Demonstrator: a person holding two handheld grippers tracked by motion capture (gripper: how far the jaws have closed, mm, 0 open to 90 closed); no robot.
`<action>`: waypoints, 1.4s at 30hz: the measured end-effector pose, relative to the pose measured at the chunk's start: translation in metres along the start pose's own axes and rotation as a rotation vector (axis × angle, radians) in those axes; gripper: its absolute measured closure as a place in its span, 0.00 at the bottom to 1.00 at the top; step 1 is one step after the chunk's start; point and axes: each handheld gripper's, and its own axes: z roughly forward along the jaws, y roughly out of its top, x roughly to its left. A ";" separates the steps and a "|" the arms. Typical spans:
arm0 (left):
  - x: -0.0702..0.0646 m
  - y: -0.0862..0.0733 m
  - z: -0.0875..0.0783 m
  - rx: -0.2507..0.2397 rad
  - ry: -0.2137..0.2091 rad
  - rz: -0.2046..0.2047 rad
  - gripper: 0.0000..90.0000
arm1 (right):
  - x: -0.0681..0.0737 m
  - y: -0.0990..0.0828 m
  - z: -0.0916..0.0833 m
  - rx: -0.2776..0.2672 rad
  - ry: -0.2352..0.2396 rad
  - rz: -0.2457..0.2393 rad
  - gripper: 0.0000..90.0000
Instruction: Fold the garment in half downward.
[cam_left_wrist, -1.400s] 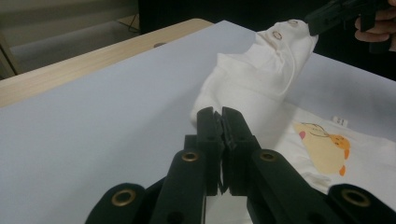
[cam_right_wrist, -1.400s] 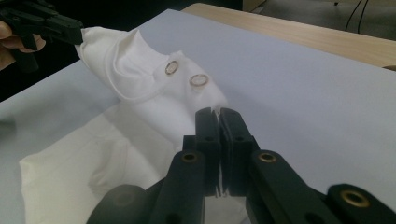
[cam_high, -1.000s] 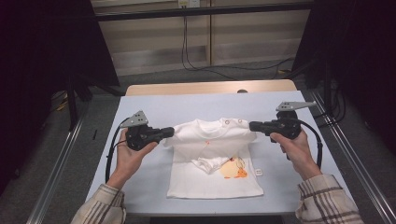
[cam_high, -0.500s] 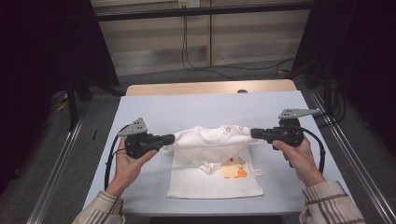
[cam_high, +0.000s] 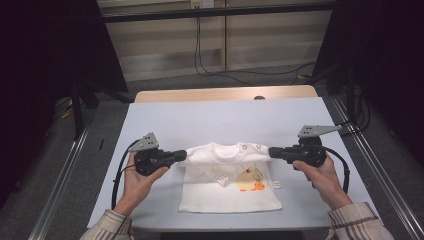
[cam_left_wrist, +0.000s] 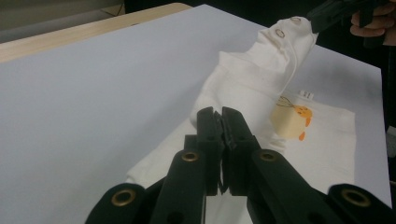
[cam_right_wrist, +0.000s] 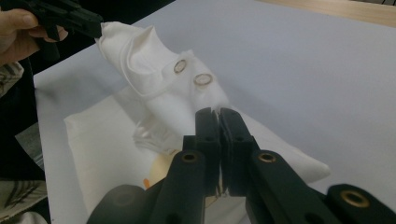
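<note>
A small white shirt (cam_high: 227, 195) with an orange print (cam_high: 252, 184) lies on the pale blue table (cam_high: 225, 122). Its lower half rests flat; its upper edge is lifted and stretched between the two grippers. My left gripper (cam_high: 182, 156) is shut on the shirt's left shoulder, and in the left gripper view its jaws (cam_left_wrist: 221, 114) pinch white cloth (cam_left_wrist: 252, 88). My right gripper (cam_high: 272, 151) is shut on the right shoulder; its jaws (cam_right_wrist: 215, 114) clamp the cloth (cam_right_wrist: 154, 60) just below two snap buttons (cam_right_wrist: 202, 79).
The table's far edge is bare wood (cam_high: 225, 94). Metal rails (cam_high: 372, 170) run along both sides of the table. Cables (cam_high: 120, 175) trail from each gripper. Bare tabletop stretches beyond the shirt toward the far edge.
Both grippers have come nearer to the person with the shirt's shoulders, the right one more than the left. The shirt's top edge now lies further over its lower half.
</note>
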 end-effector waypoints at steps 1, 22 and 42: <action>-0.001 0.000 0.000 -0.005 0.000 -0.001 0.97 | 0.001 -0.001 -0.001 -0.003 0.002 0.003 0.97; -0.014 -0.021 0.003 0.059 -0.030 -0.016 0.97 | 0.005 -0.025 0.000 0.045 0.011 0.013 0.97; -0.017 -0.038 0.013 0.149 -0.033 -0.018 0.97 | 0.010 -0.039 0.007 0.104 0.031 0.003 0.97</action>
